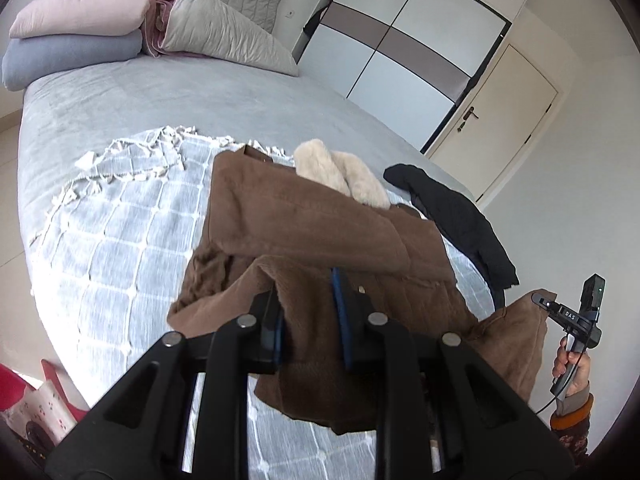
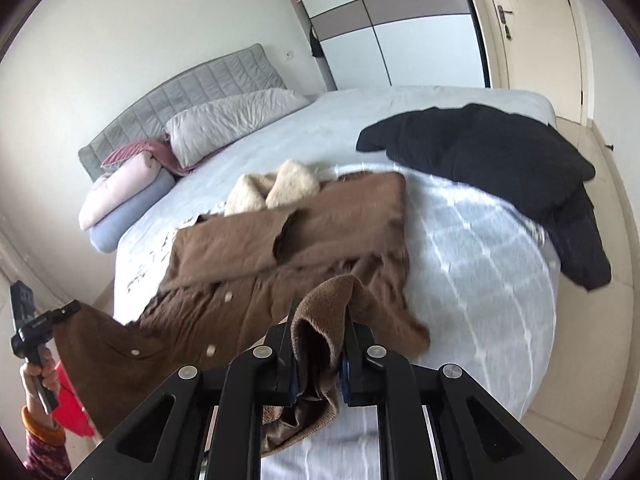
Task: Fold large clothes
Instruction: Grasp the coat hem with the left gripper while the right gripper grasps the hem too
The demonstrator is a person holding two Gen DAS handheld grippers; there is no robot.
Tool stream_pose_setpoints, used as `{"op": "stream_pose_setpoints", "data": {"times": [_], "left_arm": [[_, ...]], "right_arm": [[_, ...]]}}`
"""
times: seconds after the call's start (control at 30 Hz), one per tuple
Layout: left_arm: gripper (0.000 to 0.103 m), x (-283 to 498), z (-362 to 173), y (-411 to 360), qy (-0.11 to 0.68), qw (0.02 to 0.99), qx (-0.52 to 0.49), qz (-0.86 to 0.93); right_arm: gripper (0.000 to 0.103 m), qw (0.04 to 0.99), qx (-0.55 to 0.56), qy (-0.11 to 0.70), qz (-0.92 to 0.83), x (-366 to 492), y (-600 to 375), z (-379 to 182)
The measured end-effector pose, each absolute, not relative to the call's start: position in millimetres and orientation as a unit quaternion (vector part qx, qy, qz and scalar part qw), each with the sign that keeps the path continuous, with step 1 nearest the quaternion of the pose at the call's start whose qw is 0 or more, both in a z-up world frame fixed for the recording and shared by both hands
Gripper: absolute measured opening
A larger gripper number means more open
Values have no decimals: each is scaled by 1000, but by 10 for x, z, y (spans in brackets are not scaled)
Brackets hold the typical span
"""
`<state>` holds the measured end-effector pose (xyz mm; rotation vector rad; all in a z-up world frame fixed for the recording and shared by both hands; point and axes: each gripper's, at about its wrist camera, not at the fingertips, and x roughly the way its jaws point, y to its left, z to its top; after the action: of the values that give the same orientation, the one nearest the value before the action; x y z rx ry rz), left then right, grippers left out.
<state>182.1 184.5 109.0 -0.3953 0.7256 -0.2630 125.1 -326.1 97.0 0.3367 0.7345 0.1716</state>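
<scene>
A large brown coat (image 1: 312,220) with a cream fur collar (image 1: 344,172) lies on a checked throw on the bed; it also shows in the right wrist view (image 2: 288,236). My left gripper (image 1: 308,304) is shut on the coat's bottom hem at one corner and holds it lifted. My right gripper (image 2: 320,332) is shut on the hem's other corner, also lifted. In the left wrist view the right gripper (image 1: 548,304) pinches the hem at far right. In the right wrist view the left gripper (image 2: 70,308) shows at far left.
A black garment (image 2: 492,160) lies on the bed's right side, partly over the edge. Pillows and folded quilts (image 1: 80,32) are stacked by the grey headboard (image 2: 192,88). A wardrobe (image 1: 404,52) and a door (image 1: 500,120) stand beyond the bed. Something red (image 2: 72,404) sits at the near-left floor.
</scene>
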Motion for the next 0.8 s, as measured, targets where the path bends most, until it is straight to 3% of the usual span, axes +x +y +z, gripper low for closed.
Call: {"op": "stream_pose_setpoints", "data": {"times": [0.2,0.5,0.8], "left_arm": [[23,2664,1035,1913,319,924,-195,-82],[24,3918,453,1808,308,937,-164,-14],[26,4658,-275,1706,364,918,-142,57]], "right_arm": [[14,918,176,354,46,2152,-3493,985],[14,905,208,370,7,3502,-3749,404],[14,897,142,418,-31,4463,-3500,-232]]}}
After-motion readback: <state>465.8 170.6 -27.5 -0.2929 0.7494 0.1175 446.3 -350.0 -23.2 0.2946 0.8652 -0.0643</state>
